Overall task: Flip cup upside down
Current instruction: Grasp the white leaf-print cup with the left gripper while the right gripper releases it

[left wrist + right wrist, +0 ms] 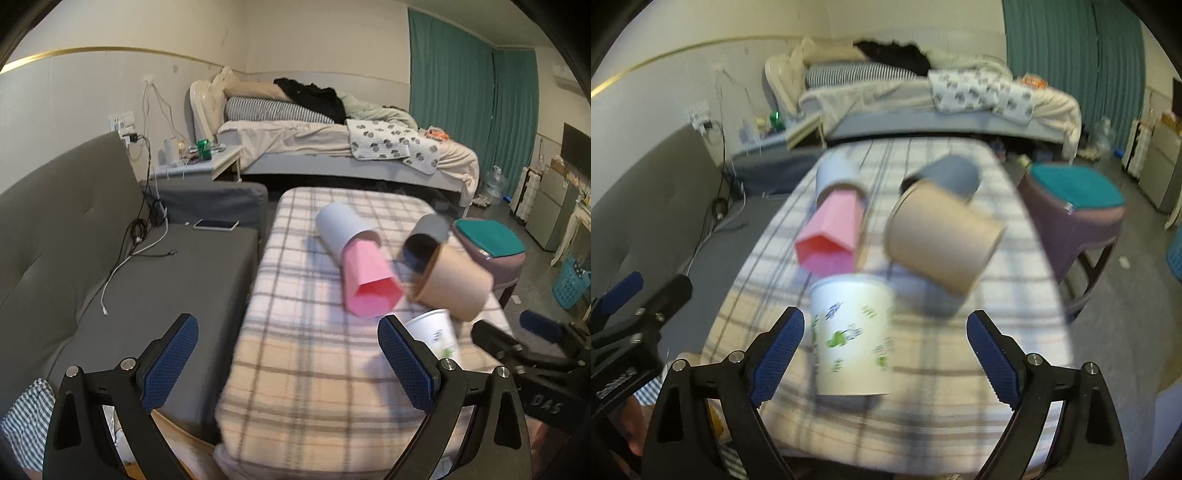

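Observation:
A white paper cup with green print (851,334) stands upside down, tilted, on the plaid cushion (1015,306), just ahead of my open right gripper (885,345) and nearer its left finger. It also shows in the left wrist view (436,334), beside my left gripper's right finger. Behind it lie a tan cup (942,240), a pink cup (831,232) nested in a pale blue cup (834,173), and a dark grey cup (951,173), all on their sides. My left gripper (288,360) is open and empty over the cushion's left edge.
A grey sofa (147,280) with a phone (216,224) and cables lies left of the cushion. A purple stool with a teal seat (1075,199) stands at the right. A bed (332,147) and a green curtain (472,110) are behind.

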